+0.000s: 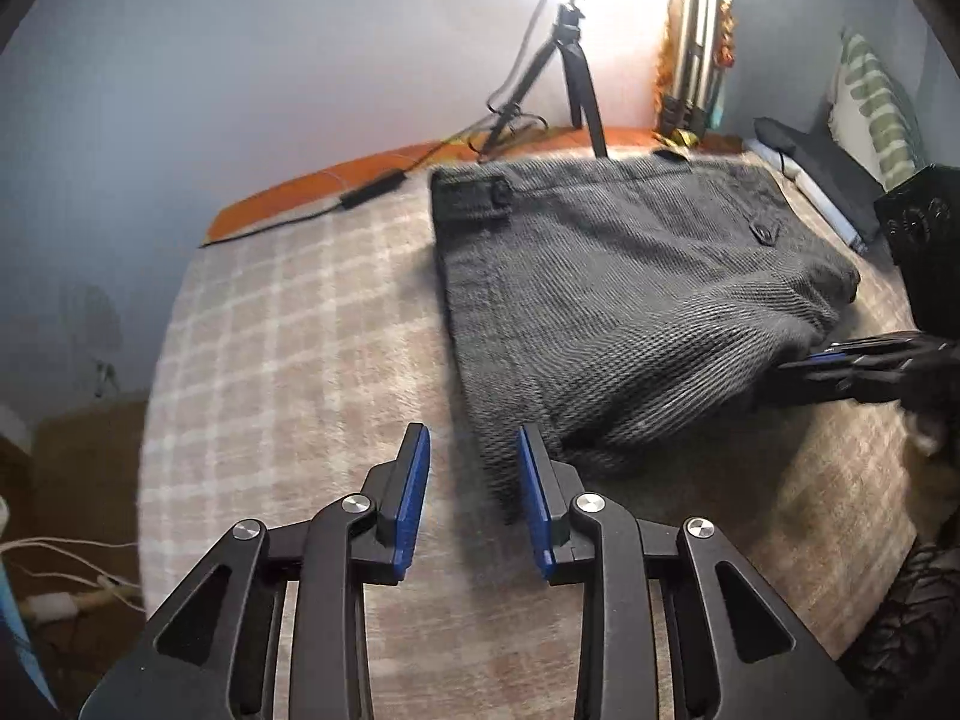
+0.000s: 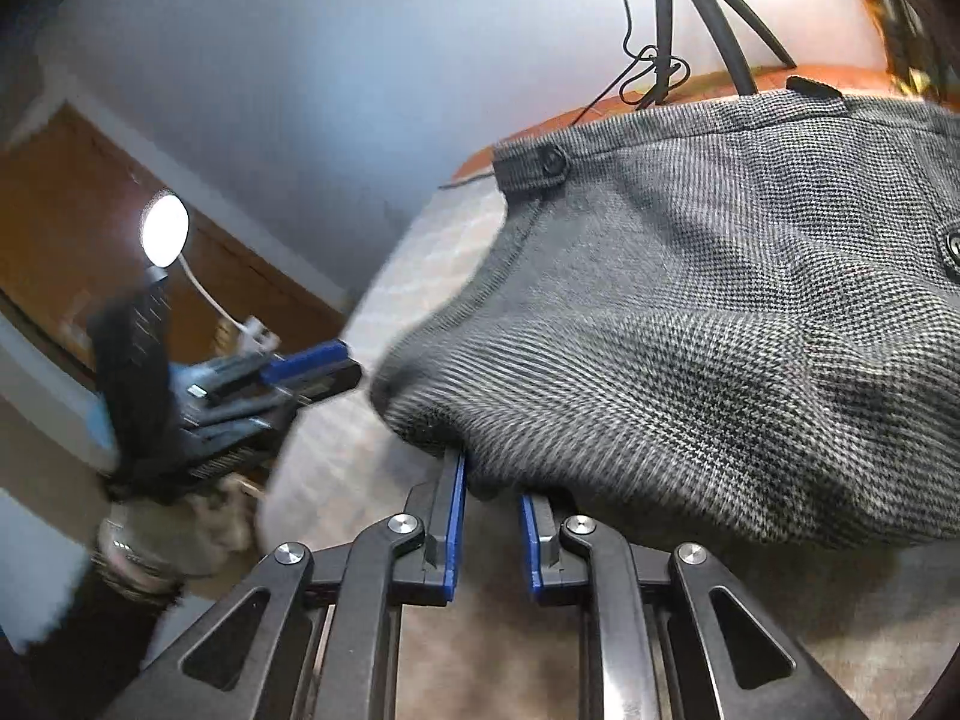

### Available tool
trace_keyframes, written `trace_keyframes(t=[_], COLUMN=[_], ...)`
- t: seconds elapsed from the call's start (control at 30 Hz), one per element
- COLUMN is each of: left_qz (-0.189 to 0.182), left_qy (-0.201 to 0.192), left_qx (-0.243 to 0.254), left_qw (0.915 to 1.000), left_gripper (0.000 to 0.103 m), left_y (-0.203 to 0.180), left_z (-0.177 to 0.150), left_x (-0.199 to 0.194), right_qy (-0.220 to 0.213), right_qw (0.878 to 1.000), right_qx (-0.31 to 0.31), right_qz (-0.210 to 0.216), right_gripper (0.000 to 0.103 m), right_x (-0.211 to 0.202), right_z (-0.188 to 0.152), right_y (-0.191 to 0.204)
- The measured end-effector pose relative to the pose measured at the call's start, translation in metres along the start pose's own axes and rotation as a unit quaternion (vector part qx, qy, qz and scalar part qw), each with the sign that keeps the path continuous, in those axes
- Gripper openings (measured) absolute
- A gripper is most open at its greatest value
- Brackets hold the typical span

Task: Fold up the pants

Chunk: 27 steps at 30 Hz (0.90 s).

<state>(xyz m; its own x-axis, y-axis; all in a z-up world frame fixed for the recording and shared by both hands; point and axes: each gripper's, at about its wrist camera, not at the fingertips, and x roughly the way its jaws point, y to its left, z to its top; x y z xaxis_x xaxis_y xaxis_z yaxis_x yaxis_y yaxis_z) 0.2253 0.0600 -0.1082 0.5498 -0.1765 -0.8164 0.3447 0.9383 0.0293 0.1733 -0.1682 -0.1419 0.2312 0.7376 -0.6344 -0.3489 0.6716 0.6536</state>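
the bed (image 1: 288, 324), spread with a pale checked blanket, carries everything here, and an orange strip (image 1: 336, 180) shows along its far edge by the wall. on it lie the pants (image 1: 606, 276), grey houndstooth, already doubled into a thick block: the waistband runs along the far edge of the bed, the buttoned tab (image 1: 480, 195) at its left end, and the bulging fold faces the near edge. a black tripod (image 1: 576, 78) stands past the far edge with its cable trailing onto the orange strip.

my left gripper (image 1: 474, 480) hangs just off the pants' near left corner, its blue pads spread wide with nothing between them. my right gripper (image 2: 492, 501) sits at the near fold, jaws parted, the cloth slumping over the tips; whether any fabric is pinched there i cannot tell, though the gap looks free.

i judge this cloth to be a heavy, soft weave: it will sag and slide over itself rather than hold a crease, yet it is not slippery or fragile. the layers could part if i catch only the top one, so i would bite deep at the two near corners of the fold, through all thicknesses, and lift evenly.
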Motion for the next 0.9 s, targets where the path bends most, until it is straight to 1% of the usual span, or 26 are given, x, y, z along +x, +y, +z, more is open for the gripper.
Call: trace_keyframes(t=[0.13, 0.17, 0.23, 0.3, 0.33, 0.37, 0.4, 0.43, 0.47, 0.5, 0.53, 0.6, 0.63, 0.67, 0.73, 0.8, 0.83, 0.9], left_qz=[0.004, 0.004, 0.0, -0.009, -0.016, -0.027, -0.032, -0.038, -0.045, -0.048, -0.052, -0.058, -0.055, -0.046, -0.045, -0.051, -0.055, -0.061], left_qy=[-0.021, -0.025, -0.028, -0.028, -0.026, -0.022, -0.019, -0.017, -0.013, -0.011, -0.008, 0.002, 0.009, 0.017, 0.028, 0.037, 0.04, 0.043], left_qx=[-0.002, 0.004, 0.018, 0.036, 0.043, 0.054, 0.062, 0.074, 0.091, 0.103, 0.117, 0.146, 0.157, 0.167, 0.167, 0.155, 0.151, 0.145], left_qw=[0.9998, 0.9997, 0.9994, 0.9989, 0.9986, 0.998, 0.9974, 0.9964, 0.9947, 0.9935, 0.9917, 0.9877, 0.986, 0.9848, 0.9846, 0.9859, 0.9862, 0.9866], left_gripper=[0.029, 0.029, 0.029, 0.029, 0.029, 0.029, 0.029, 0.029, 0.029, 0.029, 0.029, 0.029, 0.029, 0.029, 0.029, 0.029, 0.029, 0.029], left_y=[-0.001, -0.006, -0.014, -0.029, -0.037, -0.048, -0.056, -0.066, -0.08, -0.088, -0.098, -0.115, -0.121, -0.125, -0.127, -0.123, -0.122, -0.119], left_z=[0.006, 0.008, 0.012, 0.016, 0.018, 0.019, 0.02, 0.021, 0.019, 0.018, 0.015, 0.01, 0.007, 0.004, 0.002, 0.003, 0.003, 0.004], left_x=[-0.009, -0.011, -0.012, -0.009, -0.006, -0.002, 0.001, 0.005, 0.009, 0.012, 0.015, 0.024, 0.03, 0.039, 0.05, 0.059, 0.062, 0.064], right_qy=[-0.003, -0.001, 0.019, 0.05, 0.069, 0.077, 0.078, 0.073, 0.068, 0.061, 0.05, 0.019, 0.001, -0.021, -0.056, -0.089, -0.108, -0.128], right_qw=[0.997, 0.997, 0.999, 0.998, 0.997, 0.997, 0.997, 0.997, 0.997, 0.998, 0.998, 0.997, 0.995, 0.992, 0.984, 0.972, 0.962, 0.948], right_qx=[0.05, 0.051, 0.03, 0.007, 0.002, -0.002, -0.008, -0.012, -0.011, -0.005, 0.008, 0.043, 0.059, 0.081, 0.123, 0.163, 0.186, 0.217], right_qz=[0.052, 0.054, 0.041, 0.03, 0.022, 0.014, 0.002, -0.009, -0.019, -0.03, -0.043, -0.064, -0.078, -0.093, -0.117, -0.146, -0.167, -0.195], right_gripper=[0.015, 0.015, 0.016, 0.021, 0.024, 0.034, 0.038, 0.04, 0.045, 0.05, 0.052, 0.054, 0.055, 0.058, 0.062, 0.066, 0.068, 0.072], right_x=[-0.02, -0.021, -0.019, -0.014, -0.012, -0.012, -0.014, -0.018, -0.022, -0.027, -0.034, -0.051, -0.061, -0.072, -0.091, -0.11, -0.119, -0.133], right_z=[0.008, 0.008, 0.003, -0.008, -0.017, -0.022, -0.028, -0.033, -0.037, -0.039, -0.041, -0.041, -0.041, -0.041, -0.039, -0.038, -0.037, -0.034], right_y=[-0.003, -0.003, 0.002, 0.004, 0.005, 0.004, 0.004, 0.002, 0.0, -0.004, -0.011, -0.027, -0.037, -0.048, -0.068, -0.09, -0.102, -0.122])
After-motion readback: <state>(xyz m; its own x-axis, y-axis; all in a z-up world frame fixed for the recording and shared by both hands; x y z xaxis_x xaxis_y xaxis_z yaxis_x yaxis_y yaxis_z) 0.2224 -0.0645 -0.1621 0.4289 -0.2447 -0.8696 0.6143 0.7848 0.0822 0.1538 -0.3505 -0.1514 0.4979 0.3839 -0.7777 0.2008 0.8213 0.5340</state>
